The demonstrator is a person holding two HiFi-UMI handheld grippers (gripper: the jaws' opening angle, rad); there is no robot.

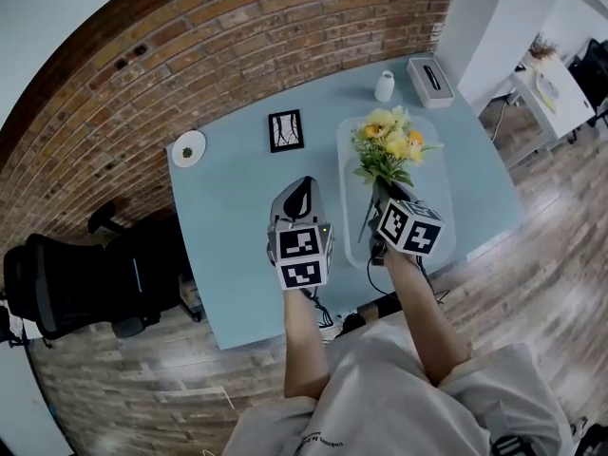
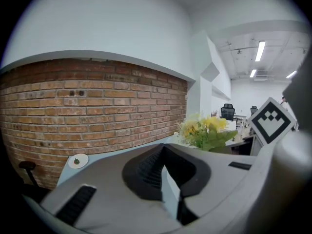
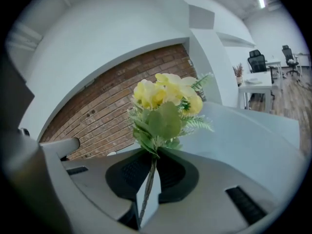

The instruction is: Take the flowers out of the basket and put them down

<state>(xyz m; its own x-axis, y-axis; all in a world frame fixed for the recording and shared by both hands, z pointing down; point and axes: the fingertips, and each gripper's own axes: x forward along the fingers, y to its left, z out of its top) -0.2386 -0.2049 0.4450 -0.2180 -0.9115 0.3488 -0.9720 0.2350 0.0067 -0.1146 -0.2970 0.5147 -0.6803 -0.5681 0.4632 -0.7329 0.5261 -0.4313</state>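
A bunch of yellow flowers with green leaves [image 1: 389, 145] [image 3: 165, 106] is held up over the light blue table [image 1: 237, 217]. My right gripper [image 1: 382, 202] [image 3: 147, 182] is shut on its thin stems, which run down between the jaws. My left gripper [image 1: 302, 190] [image 2: 169, 177] hovers to the left of the bunch, jaws together with nothing in them. From the left gripper view the flowers [image 2: 204, 130] appear at the right, beside the right gripper's marker cube [image 2: 271, 121]. I cannot make out a basket.
A pale oval tray [image 1: 439, 193] lies under the flowers. At the back stand a black picture frame [image 1: 286, 130], a white saucer [image 1: 188, 148], a small white jar [image 1: 385, 85] and a tissue box [image 1: 429, 82]. A brick wall backs the table; a black office chair [image 1: 57, 283] stands left.
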